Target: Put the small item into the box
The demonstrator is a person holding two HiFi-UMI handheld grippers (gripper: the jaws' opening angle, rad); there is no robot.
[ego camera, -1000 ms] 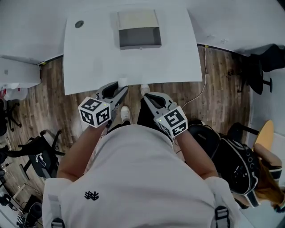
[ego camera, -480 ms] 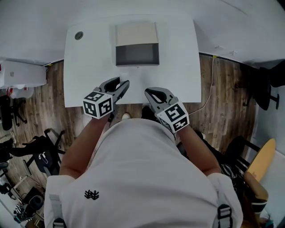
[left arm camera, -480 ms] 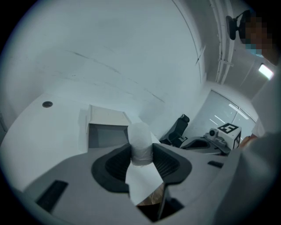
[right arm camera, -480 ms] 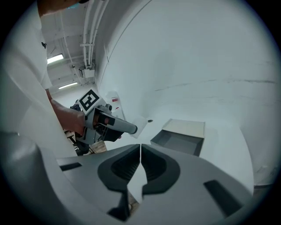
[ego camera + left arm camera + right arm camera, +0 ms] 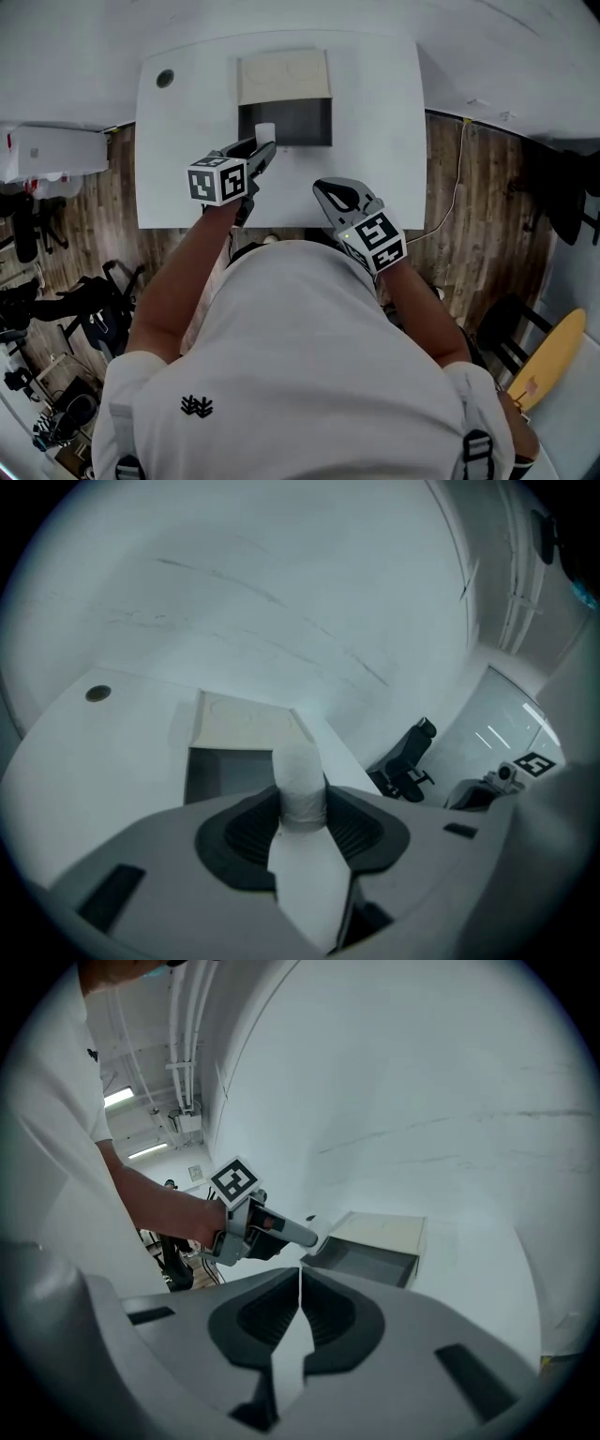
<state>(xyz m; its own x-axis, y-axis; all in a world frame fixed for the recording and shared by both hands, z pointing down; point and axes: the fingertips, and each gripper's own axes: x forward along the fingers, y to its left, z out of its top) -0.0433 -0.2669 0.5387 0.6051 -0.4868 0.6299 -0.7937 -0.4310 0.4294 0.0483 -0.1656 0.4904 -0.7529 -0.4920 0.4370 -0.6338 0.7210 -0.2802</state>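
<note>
left gripper clamps the item at the open box's near left edge, poised to drop it in; right gripper hangs nearer, jaws together.

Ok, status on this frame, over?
Left gripper shut on small white cylindrical item. Right gripper shut, empty. Item at open grey box, near-left corner, not released. Nothing in the way.

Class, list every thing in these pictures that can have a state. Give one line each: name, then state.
Box: open, lid laid back, inside looks empty.
Small white item: clamped between jaws, held at the box's near left part, not released.
Left gripper: shut on the small white item.
Right gripper: jaws together, nothing between them.
</note>
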